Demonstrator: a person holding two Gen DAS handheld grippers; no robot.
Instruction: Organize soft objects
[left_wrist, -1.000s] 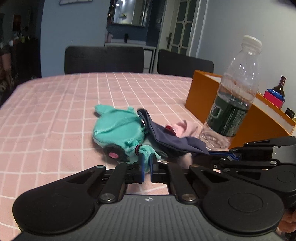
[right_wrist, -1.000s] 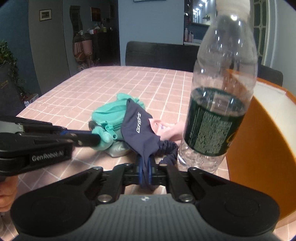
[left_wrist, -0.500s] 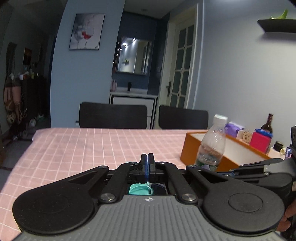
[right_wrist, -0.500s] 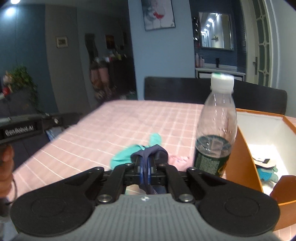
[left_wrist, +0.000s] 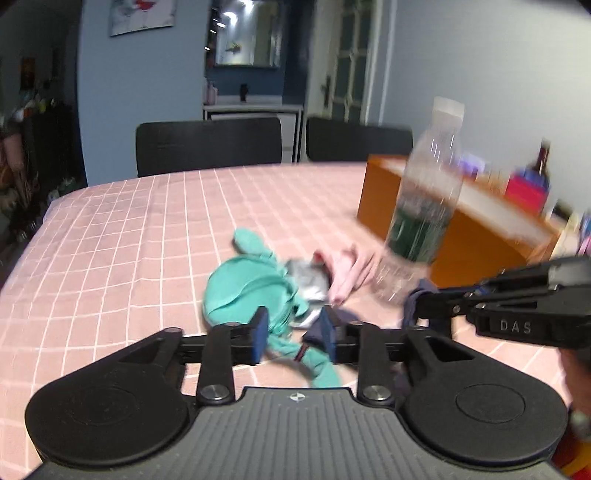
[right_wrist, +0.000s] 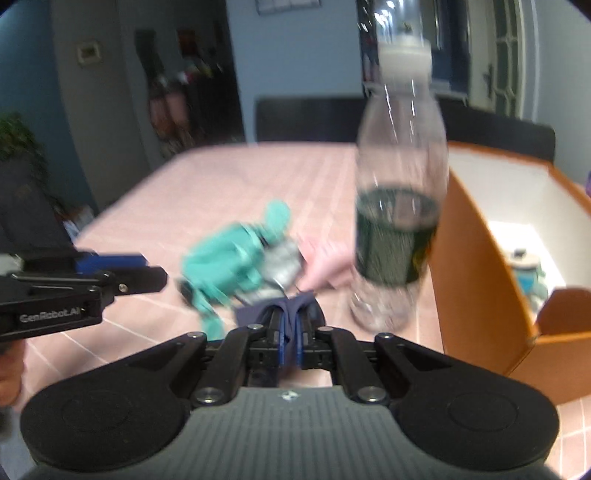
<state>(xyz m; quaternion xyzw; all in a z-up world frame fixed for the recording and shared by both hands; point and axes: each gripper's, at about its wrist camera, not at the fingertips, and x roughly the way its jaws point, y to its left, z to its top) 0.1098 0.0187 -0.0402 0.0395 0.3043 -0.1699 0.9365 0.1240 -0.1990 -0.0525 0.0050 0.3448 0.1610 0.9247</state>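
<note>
A teal cloth item (left_wrist: 245, 291) lies on the pink checked tablecloth (left_wrist: 129, 240), with a grey piece (left_wrist: 308, 284) and a pink piece (left_wrist: 345, 269) beside it. My left gripper (left_wrist: 293, 338) is open, its fingers either side of the teal item's near end. My right gripper (right_wrist: 290, 341) is shut on a navy cloth (right_wrist: 284, 308); it also shows in the left wrist view (left_wrist: 421, 306). The teal item shows in the right wrist view (right_wrist: 229, 266) too.
A clear water bottle (left_wrist: 421, 221) stands right of the cloths, seen in the right wrist view as well (right_wrist: 397, 218). An orange open box (right_wrist: 480, 236) with small items inside stands at the right. Black chairs (left_wrist: 207, 146) stand behind the table.
Both grippers came back down to the table after being raised. My left gripper has opened and the teal item lies between its fingers. The right gripper still holds the navy cloth.
</note>
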